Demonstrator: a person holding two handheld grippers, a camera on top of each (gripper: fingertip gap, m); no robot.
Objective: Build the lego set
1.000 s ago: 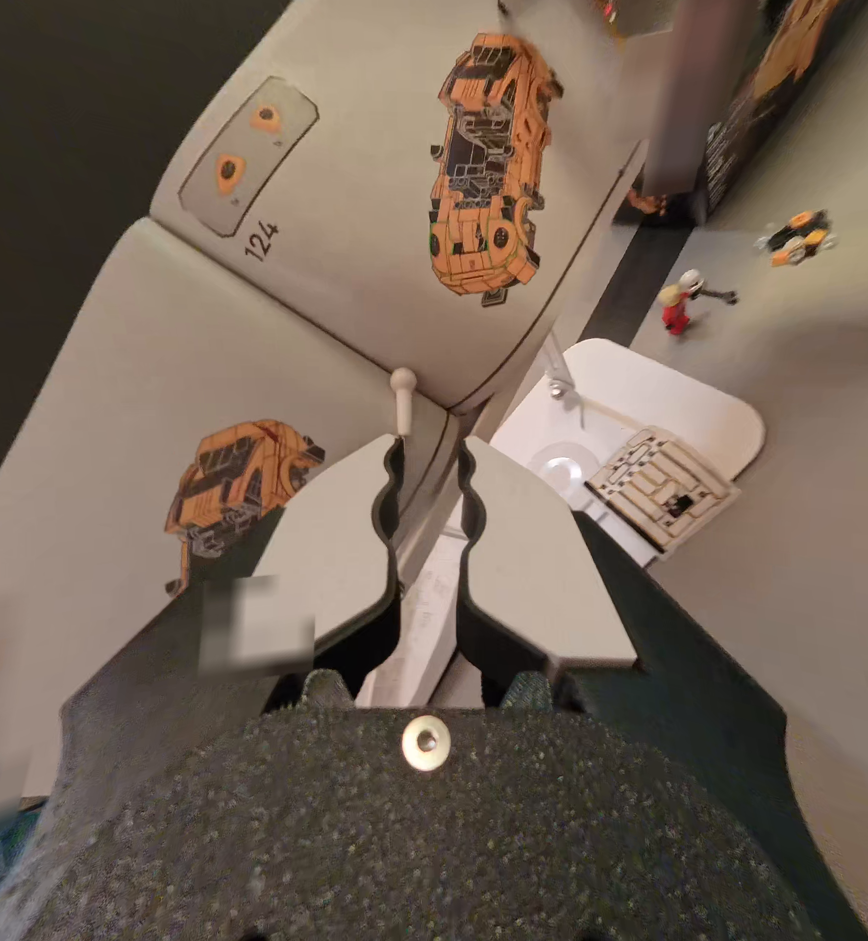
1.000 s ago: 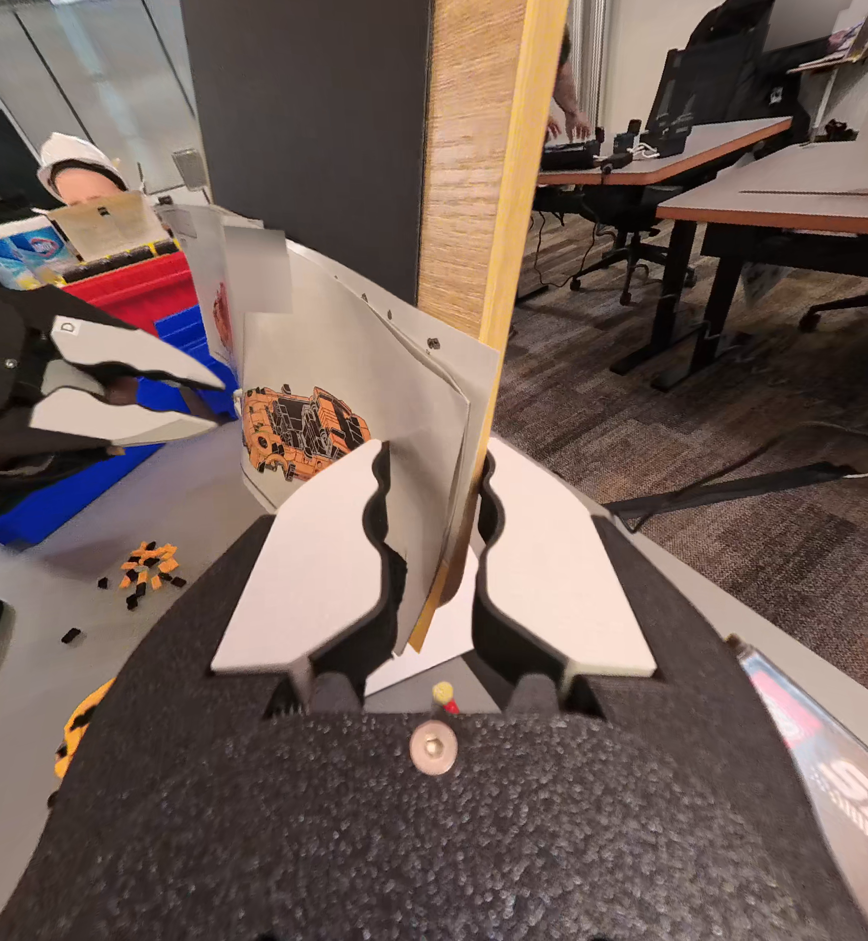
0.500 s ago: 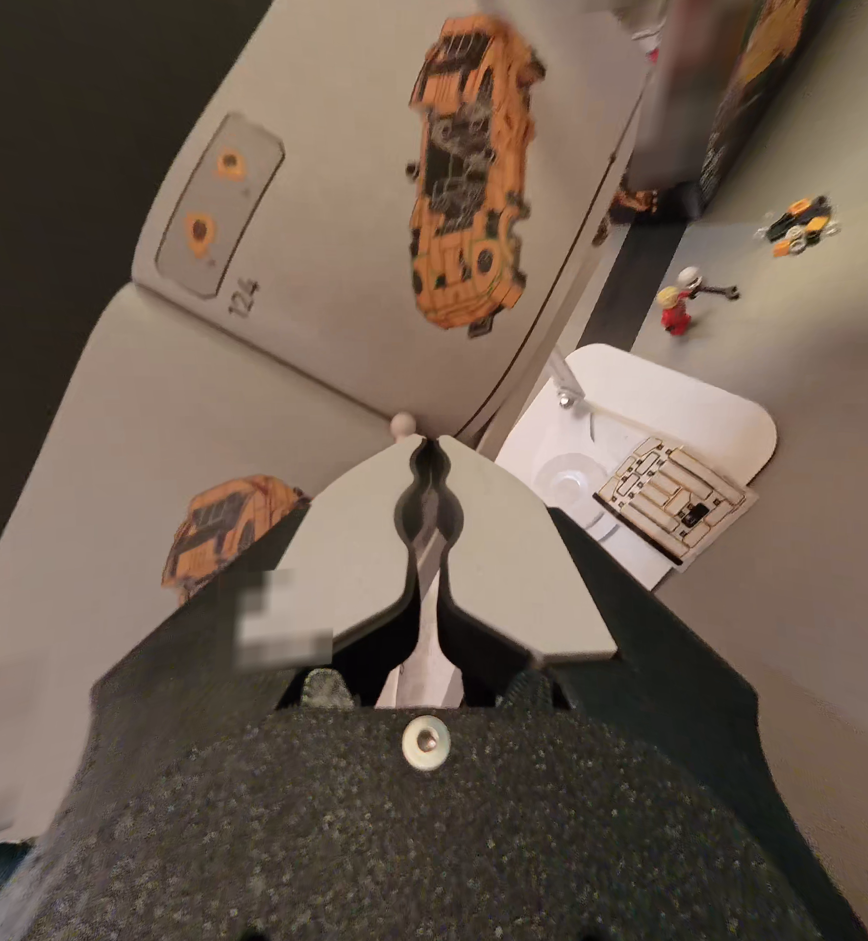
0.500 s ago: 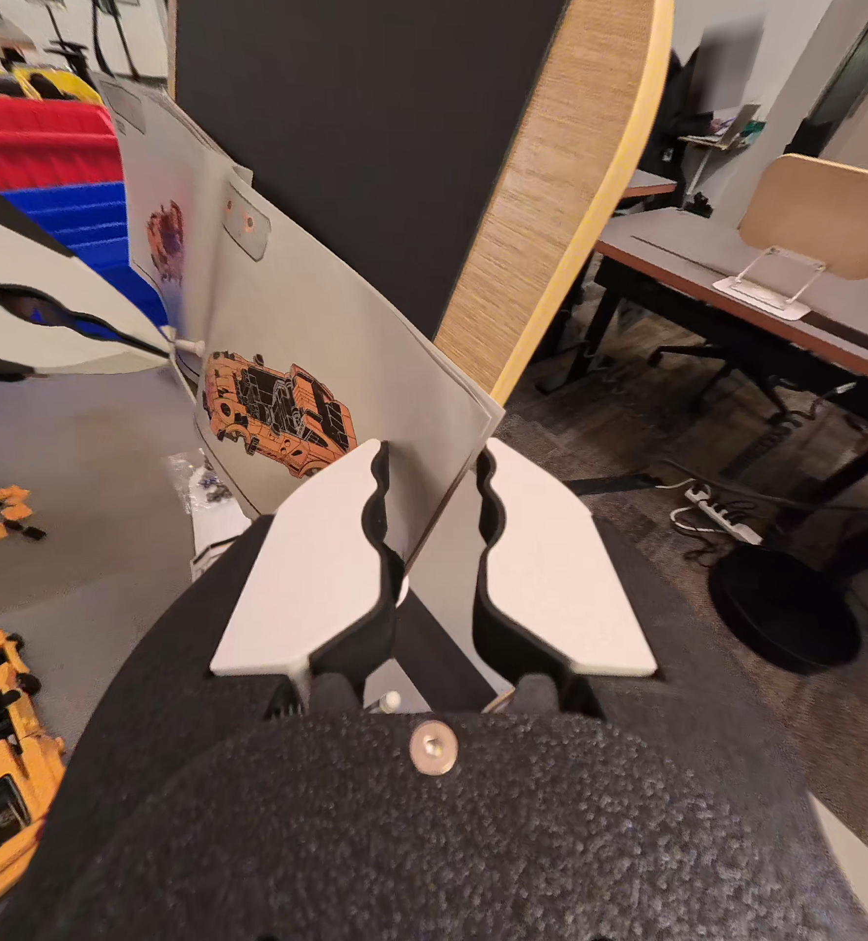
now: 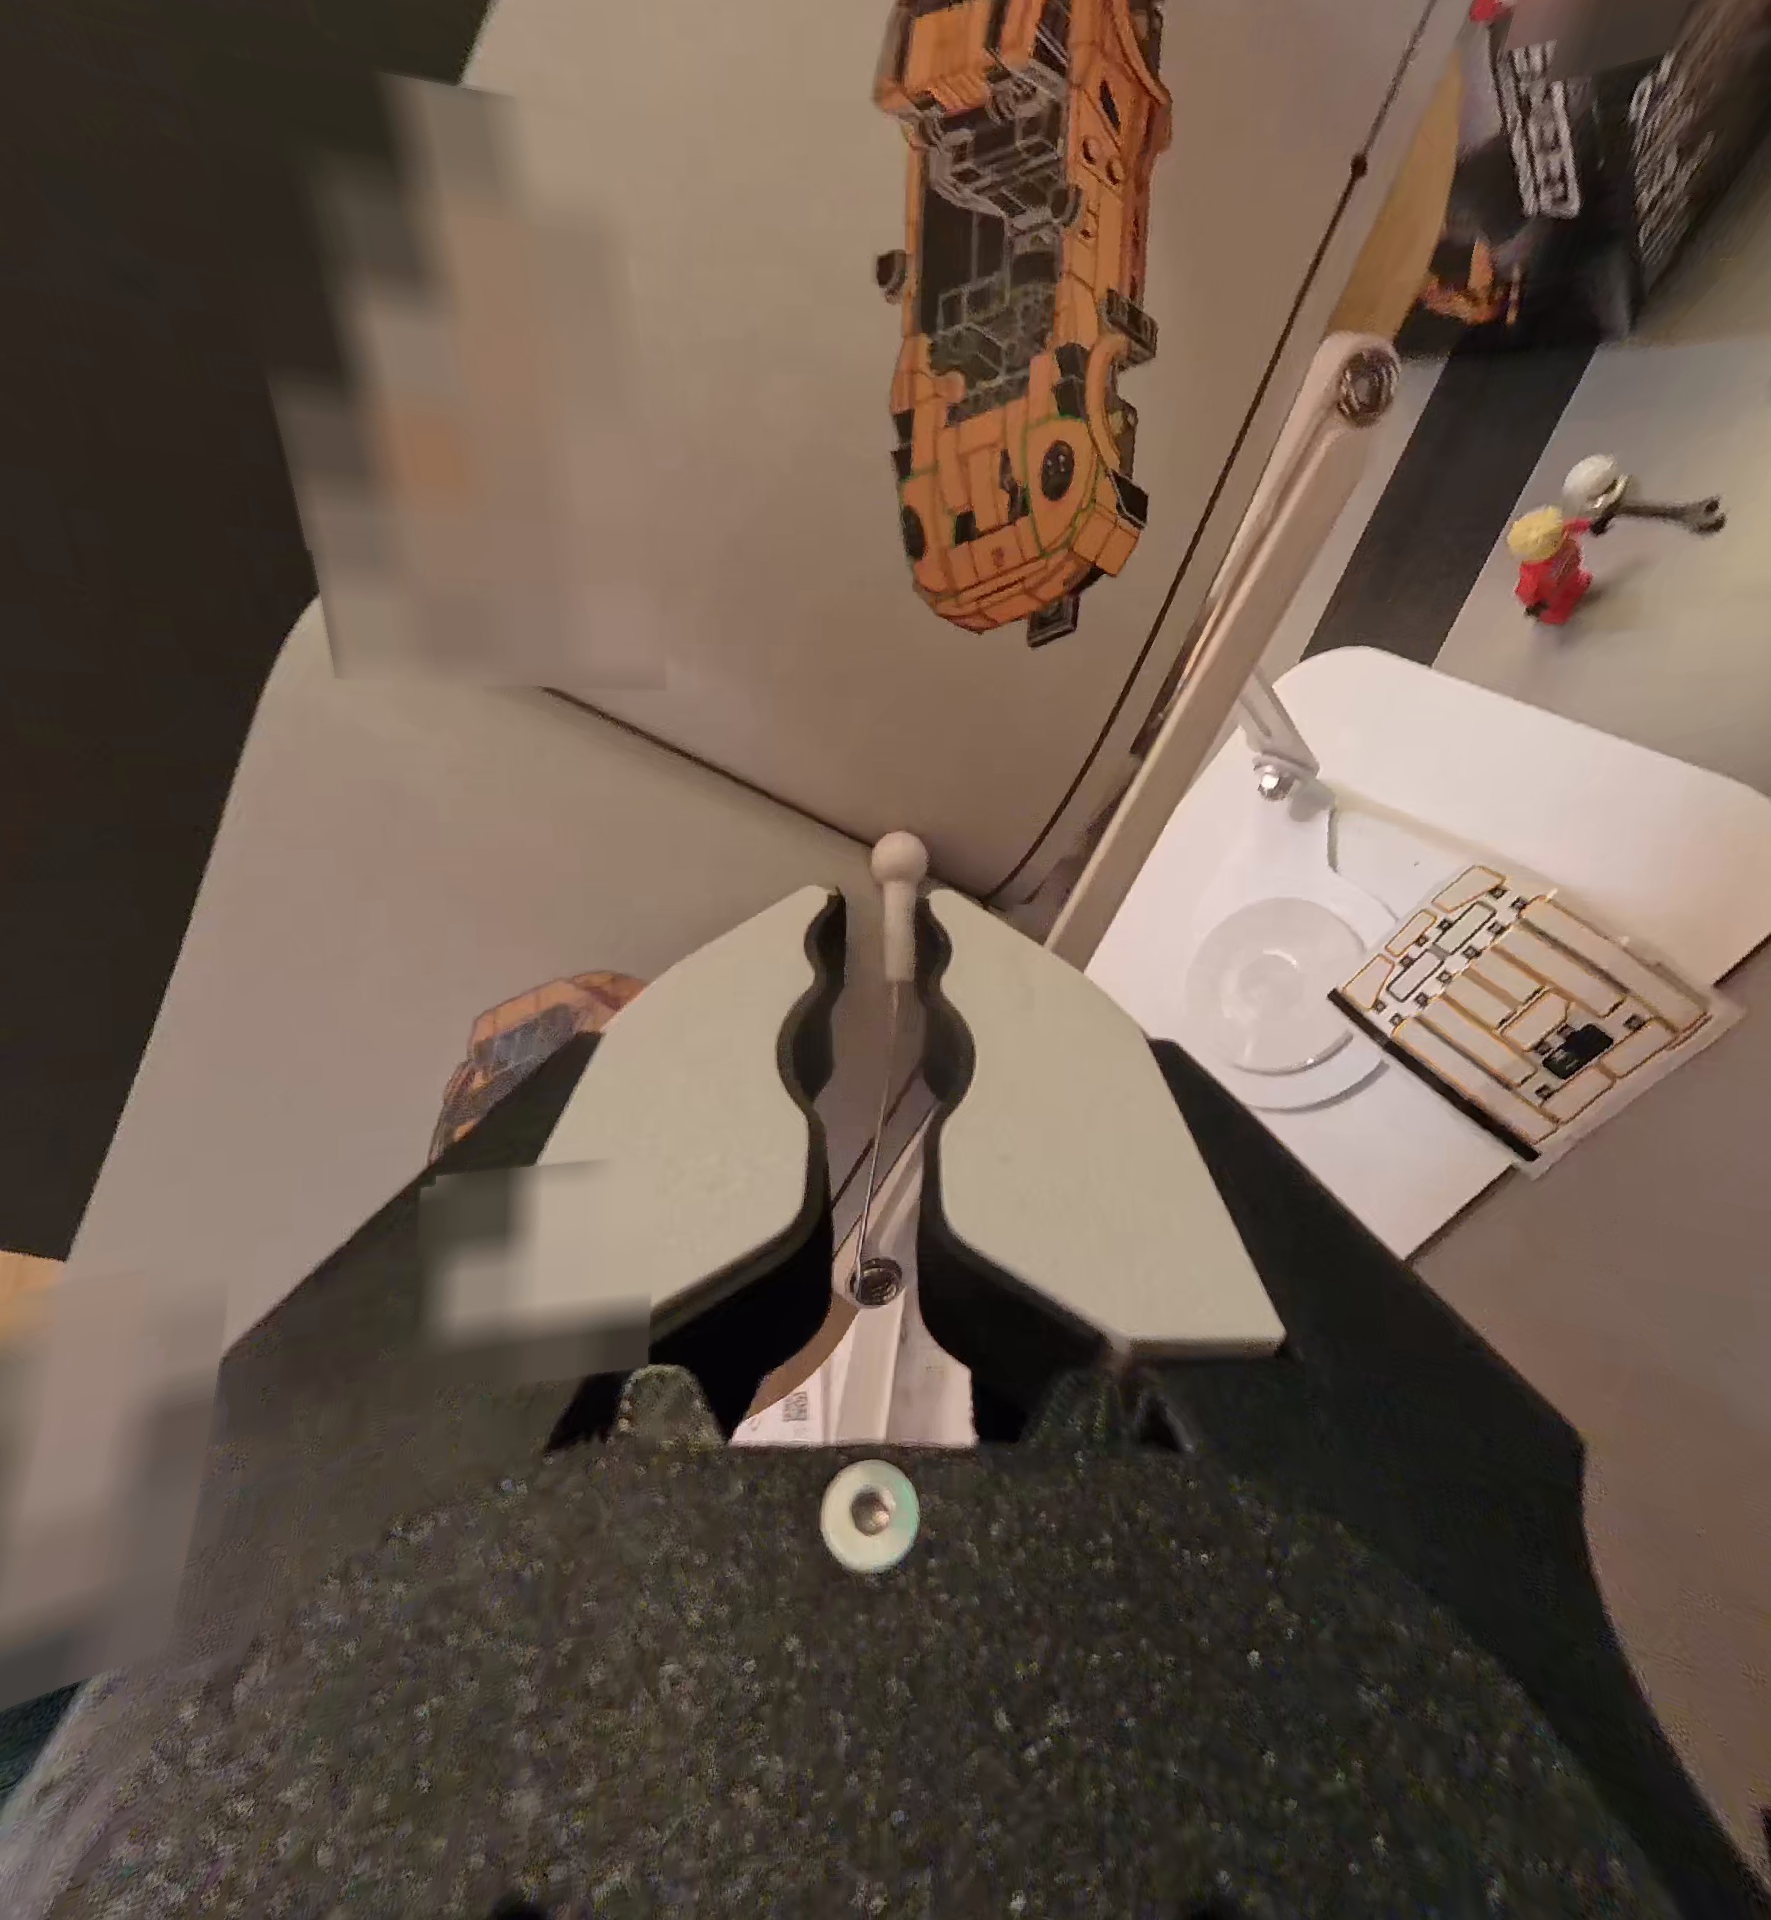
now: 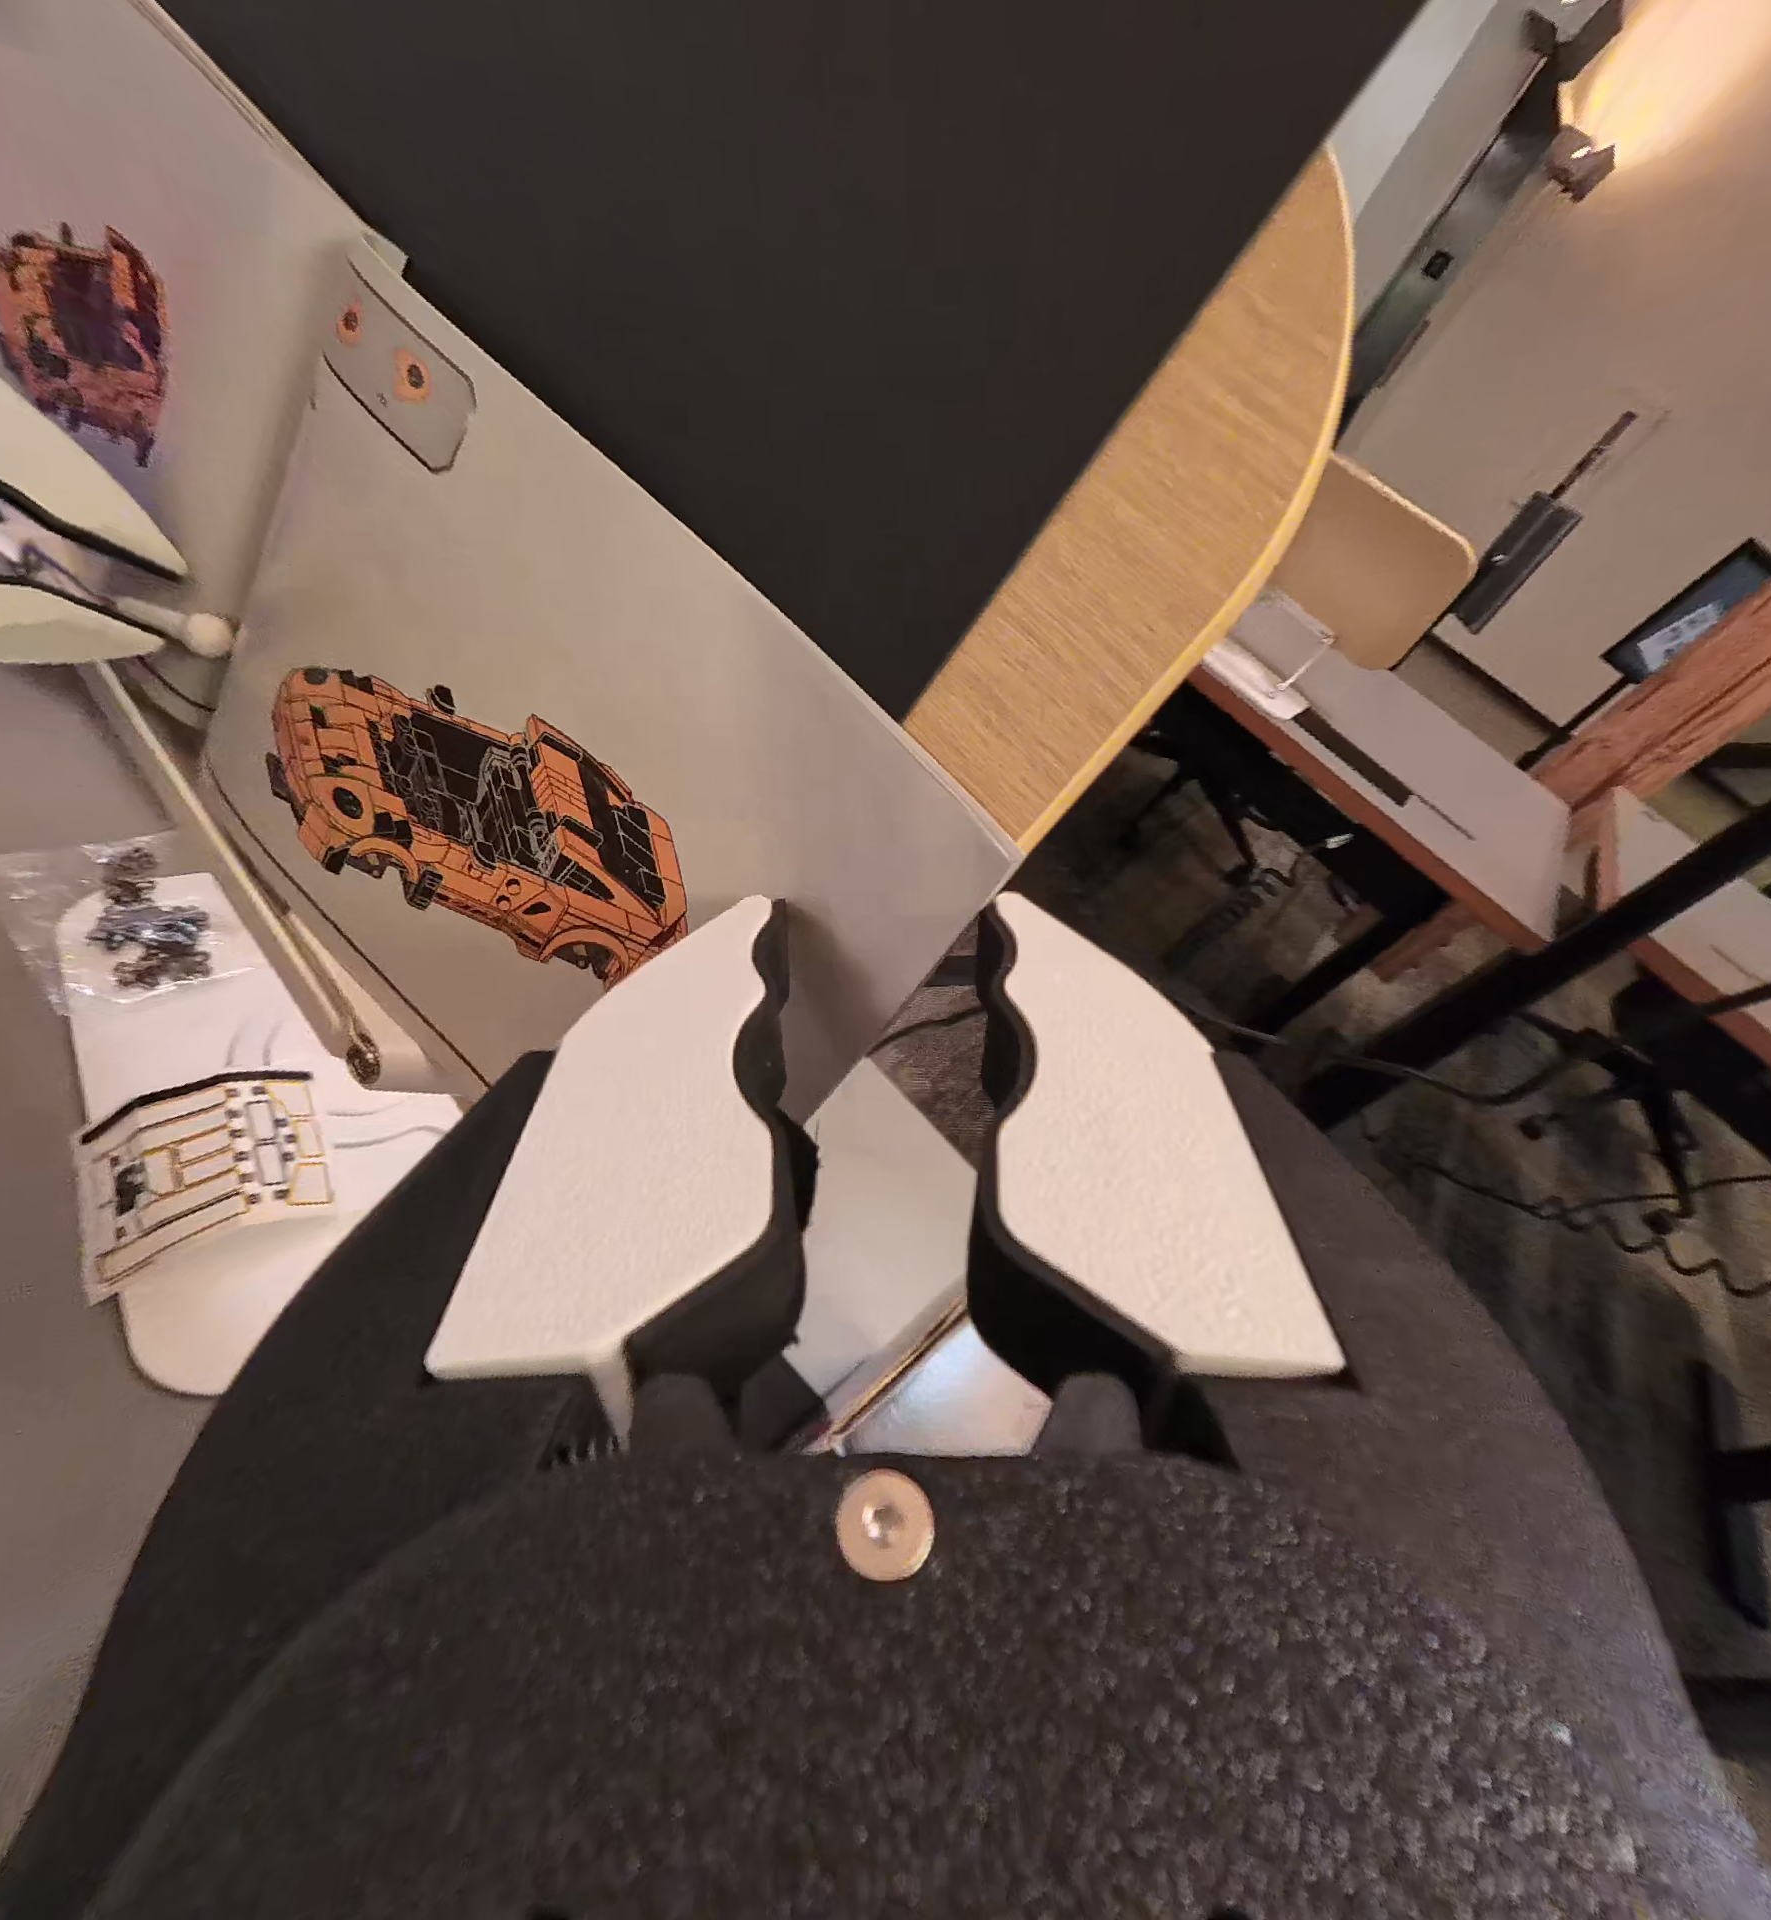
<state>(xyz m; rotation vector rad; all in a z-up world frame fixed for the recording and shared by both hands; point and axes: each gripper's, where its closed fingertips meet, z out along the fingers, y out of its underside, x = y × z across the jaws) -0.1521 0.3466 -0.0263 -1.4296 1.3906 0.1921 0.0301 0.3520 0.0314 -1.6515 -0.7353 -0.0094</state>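
- The left gripper (image 5: 886, 914) has pale, matte, wavy-edged fingers (image 5: 715, 1122) drawn close around a thin metal page-holder rod (image 5: 886, 1060) with a small cream ball tip (image 5: 899, 858); the rod runs along the narrow slot between them, and whether they actually pinch it cannot be told.
- Just past those fingertips the instruction booklet (image 5: 756, 416) stands open, its smooth grey pages curving, each bearing a printed orange car.
- To the right of the left fingers lies the stand's white rounded base plate (image 5: 1587, 790) on the grey table (image 5: 1639, 1403), with a sticker sheet (image 5: 1525, 1008) of gold-outlined rectangles lying partly on it.
- Farther right, a small red minifigure (image 5: 1548, 566) stands on the table.
- The right gripper (image 6: 881, 925) has the same textured white fingers (image 6: 642, 1143) set well apart, the booklet's page edge (image 6: 860, 935) passing between them beside the left one, ungripped.
- Left of the right fingers a clear crinkled bag of dark small pieces (image 6: 133, 914) rests on the base plate.
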